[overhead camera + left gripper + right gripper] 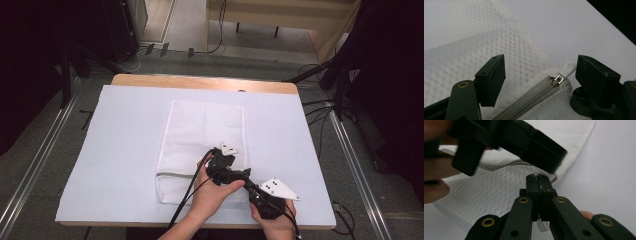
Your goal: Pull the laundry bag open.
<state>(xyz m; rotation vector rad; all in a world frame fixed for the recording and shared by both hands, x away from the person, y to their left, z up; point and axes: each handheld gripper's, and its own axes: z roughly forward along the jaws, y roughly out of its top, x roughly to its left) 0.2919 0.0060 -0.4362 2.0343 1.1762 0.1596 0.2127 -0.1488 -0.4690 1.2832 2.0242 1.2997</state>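
Left gripper [537, 75] is hovering open around the zip pull [567, 69]; right gripper [539, 181] is pinching the bag [202, 130] corner shut, risking mesh slipping or jaws missing the pull

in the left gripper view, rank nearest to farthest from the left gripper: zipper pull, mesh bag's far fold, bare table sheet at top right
1. Zipper pull, between the open jaws of the left gripper, by the right jaw.
2. Mesh bag fold, beyond, upper left.
3. Bare table sheet, farthest, upper right.
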